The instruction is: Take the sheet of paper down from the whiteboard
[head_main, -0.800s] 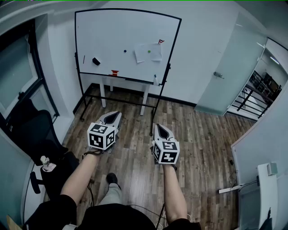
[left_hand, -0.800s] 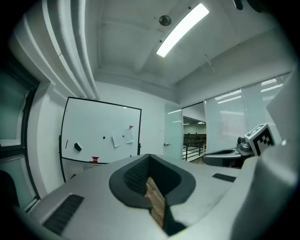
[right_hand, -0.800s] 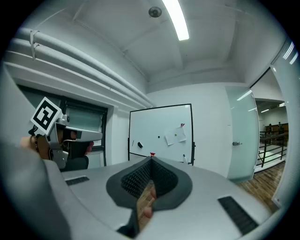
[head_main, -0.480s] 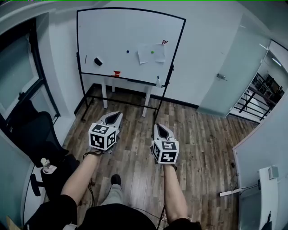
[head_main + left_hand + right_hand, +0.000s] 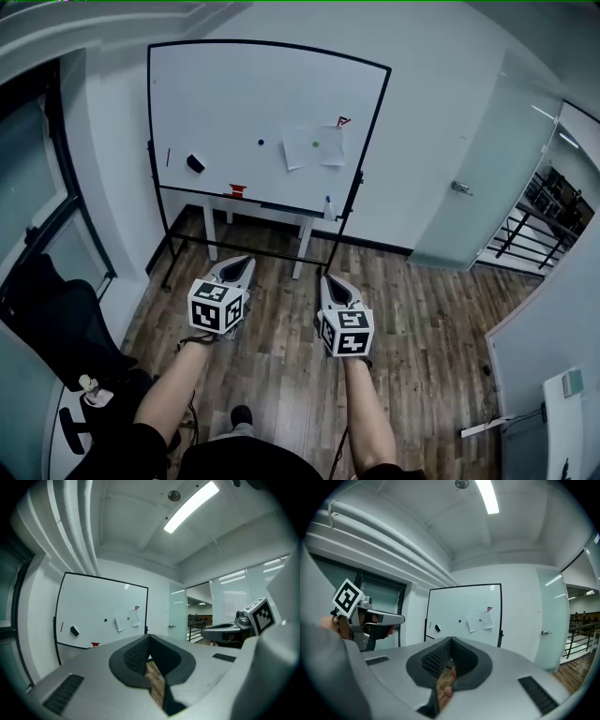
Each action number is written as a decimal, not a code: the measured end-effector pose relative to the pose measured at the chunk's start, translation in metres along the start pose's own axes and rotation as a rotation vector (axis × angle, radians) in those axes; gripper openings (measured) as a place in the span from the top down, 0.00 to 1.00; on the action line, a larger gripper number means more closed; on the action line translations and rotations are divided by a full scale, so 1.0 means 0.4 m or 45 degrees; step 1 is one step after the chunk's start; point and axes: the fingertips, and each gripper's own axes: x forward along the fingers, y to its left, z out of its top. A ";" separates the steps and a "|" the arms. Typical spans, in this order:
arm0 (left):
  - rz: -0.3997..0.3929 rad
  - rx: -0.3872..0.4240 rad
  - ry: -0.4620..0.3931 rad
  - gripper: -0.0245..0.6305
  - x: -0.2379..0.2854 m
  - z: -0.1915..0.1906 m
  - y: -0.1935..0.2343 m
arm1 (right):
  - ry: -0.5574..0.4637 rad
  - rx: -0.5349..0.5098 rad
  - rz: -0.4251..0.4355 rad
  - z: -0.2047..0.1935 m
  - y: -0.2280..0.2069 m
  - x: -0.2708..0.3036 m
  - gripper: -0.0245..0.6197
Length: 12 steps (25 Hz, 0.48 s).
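Note:
A white sheet of paper (image 5: 312, 147) hangs on the whiteboard (image 5: 234, 103) under a green magnet (image 5: 315, 144), right of the board's middle. The paper (image 5: 127, 619) also shows small and far off in the left gripper view, and the paper (image 5: 480, 620) likewise in the right gripper view. My left gripper (image 5: 238, 263) and right gripper (image 5: 331, 279) are both shut with nothing in them. They are held side by side over the wooden floor, well short of the board and pointing at it.
On the whiteboard are a black eraser (image 5: 195, 163), a dark magnet (image 5: 261, 142), a red magnet (image 5: 343, 121) and a red object (image 5: 237, 189) on its tray. A white table (image 5: 262, 217) stands under it. A black chair (image 5: 56, 319) is at the left, a glass door (image 5: 469, 178) at the right.
The whiteboard has grown larger and sits lower in the head view as the person stepped toward it. Both grippers stay shut, side by side.

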 end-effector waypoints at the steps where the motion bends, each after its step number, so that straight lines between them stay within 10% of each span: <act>1: 0.001 0.000 -0.003 0.93 0.023 0.009 0.025 | -0.002 0.000 -0.001 0.010 -0.006 0.034 0.92; 12: -0.015 0.006 -0.001 0.93 0.206 0.040 0.265 | -0.002 0.002 -0.026 0.050 -0.021 0.335 0.92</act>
